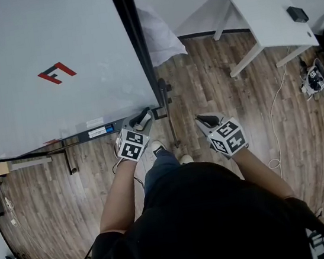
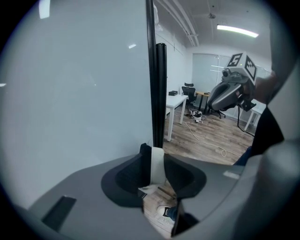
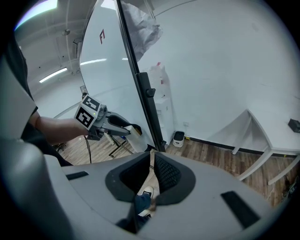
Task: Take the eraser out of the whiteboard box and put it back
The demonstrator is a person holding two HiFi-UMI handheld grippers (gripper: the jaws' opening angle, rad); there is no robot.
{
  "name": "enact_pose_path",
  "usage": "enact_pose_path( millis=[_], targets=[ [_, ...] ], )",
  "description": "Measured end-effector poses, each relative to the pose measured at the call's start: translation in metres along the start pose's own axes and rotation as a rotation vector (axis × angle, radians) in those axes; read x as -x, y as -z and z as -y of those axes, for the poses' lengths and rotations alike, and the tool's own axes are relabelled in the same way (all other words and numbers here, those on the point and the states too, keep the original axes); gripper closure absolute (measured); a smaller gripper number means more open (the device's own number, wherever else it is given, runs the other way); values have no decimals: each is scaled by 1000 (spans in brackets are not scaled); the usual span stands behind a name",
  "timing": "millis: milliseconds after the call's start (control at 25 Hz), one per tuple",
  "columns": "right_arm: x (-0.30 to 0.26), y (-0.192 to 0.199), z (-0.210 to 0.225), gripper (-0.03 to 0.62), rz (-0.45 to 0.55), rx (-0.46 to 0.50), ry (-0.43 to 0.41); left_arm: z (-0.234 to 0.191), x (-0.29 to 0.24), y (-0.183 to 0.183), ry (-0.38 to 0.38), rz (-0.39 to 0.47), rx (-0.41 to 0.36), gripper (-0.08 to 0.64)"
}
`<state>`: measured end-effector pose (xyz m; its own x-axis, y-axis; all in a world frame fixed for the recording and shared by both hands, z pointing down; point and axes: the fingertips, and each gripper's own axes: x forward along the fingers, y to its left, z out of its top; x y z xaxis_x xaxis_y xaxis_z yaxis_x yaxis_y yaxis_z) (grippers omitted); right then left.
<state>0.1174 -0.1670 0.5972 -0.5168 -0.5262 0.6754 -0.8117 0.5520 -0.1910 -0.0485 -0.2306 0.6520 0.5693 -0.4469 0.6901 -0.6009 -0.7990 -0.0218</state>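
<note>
The whiteboard (image 1: 40, 71) with a red mark stands at the left, and a dark ledge (image 1: 91, 133) runs along its lower edge. My left gripper (image 1: 143, 118) hangs just past the board's lower right corner, beside the black frame post (image 2: 159, 89). It is shut on a white eraser (image 2: 157, 165), which shows as a pale block (image 3: 132, 136) in the right gripper view. My right gripper (image 1: 204, 120) hovers over the wooden floor to the right, apart from the board. Its jaws (image 3: 152, 161) are shut with nothing between them.
A white table (image 1: 265, 15) with a small black device (image 1: 297, 14) stands at the back right. A white cable (image 1: 276, 110) trails over the floor. A white cloth bundle (image 1: 161, 36) lies behind the board. The board's stand foot (image 1: 170, 119) sits between my grippers.
</note>
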Motion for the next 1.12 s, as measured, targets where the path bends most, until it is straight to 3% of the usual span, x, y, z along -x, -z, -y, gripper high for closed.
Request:
enact_pose_path(
  millis=[1120],
  targets=[
    [51, 17, -8, 571, 60, 34, 6, 25, 56, -28, -132, 56, -57, 413]
  ],
)
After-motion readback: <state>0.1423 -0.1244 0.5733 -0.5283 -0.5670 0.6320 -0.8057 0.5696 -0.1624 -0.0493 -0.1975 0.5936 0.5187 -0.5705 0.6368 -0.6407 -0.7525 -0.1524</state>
